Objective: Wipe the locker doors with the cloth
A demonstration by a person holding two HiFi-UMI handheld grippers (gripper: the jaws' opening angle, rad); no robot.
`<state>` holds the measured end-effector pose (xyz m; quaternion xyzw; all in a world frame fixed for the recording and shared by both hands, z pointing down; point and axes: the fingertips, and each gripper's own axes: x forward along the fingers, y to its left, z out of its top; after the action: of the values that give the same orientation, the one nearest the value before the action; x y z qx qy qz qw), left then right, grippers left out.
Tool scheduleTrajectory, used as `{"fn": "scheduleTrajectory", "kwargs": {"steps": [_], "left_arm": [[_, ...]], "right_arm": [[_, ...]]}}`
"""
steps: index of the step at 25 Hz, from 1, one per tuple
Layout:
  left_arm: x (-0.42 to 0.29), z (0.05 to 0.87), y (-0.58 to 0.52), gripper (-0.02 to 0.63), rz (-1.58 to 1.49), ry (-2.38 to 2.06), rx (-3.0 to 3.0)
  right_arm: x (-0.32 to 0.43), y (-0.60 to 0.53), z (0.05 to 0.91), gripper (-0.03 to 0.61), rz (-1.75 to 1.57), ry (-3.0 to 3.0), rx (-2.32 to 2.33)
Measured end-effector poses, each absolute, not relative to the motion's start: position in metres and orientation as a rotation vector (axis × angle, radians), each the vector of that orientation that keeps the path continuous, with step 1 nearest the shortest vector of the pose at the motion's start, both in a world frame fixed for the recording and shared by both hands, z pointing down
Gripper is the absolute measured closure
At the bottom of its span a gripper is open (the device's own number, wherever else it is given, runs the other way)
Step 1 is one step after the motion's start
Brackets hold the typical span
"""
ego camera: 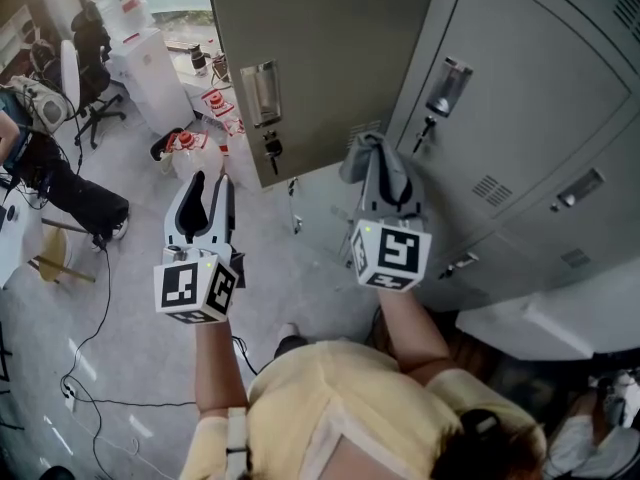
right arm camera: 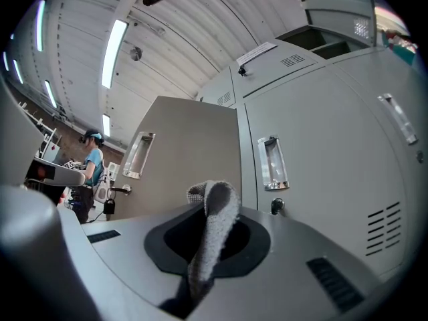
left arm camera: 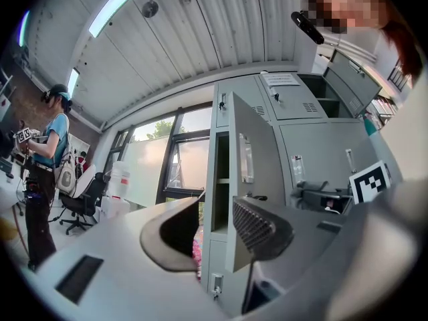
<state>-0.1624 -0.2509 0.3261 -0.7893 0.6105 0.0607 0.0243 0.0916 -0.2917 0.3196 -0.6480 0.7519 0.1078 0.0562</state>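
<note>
A grey cloth (ego camera: 368,156) is pinched in my right gripper (ego camera: 378,173), which is shut on it just in front of the lockers. In the right gripper view the cloth (right arm camera: 212,223) stands up folded between the jaws. It faces an open locker door (right arm camera: 184,159) and the closed door (right arm camera: 321,172) beside it. In the head view the open door (ego camera: 320,58) swings out toward me, and the closed doors (ego camera: 530,98) lie to the right. My left gripper (ego camera: 208,196) hangs open and empty over the floor, left of the open door (left arm camera: 257,149).
A person (left arm camera: 41,172) stands far left by an office chair (ego camera: 88,78). A water dispenser (ego camera: 140,38) and red-and-white packs (ego camera: 192,148) sit near the open door. Cables (ego camera: 90,358) trail over the floor. A white ledge (ego camera: 545,323) lies at lower right.
</note>
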Motion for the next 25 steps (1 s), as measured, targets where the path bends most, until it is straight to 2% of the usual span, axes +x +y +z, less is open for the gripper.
{"fn": "scheduleTrajectory", "kwargs": {"steps": [25], "left_arm": [[-0.166, 0.334, -0.256, 0.454, 0.174, 1.950, -2.443]], "right_arm": [[0.081, -0.295, 0.326, 0.563, 0.333, 2.367, -1.900]]}}
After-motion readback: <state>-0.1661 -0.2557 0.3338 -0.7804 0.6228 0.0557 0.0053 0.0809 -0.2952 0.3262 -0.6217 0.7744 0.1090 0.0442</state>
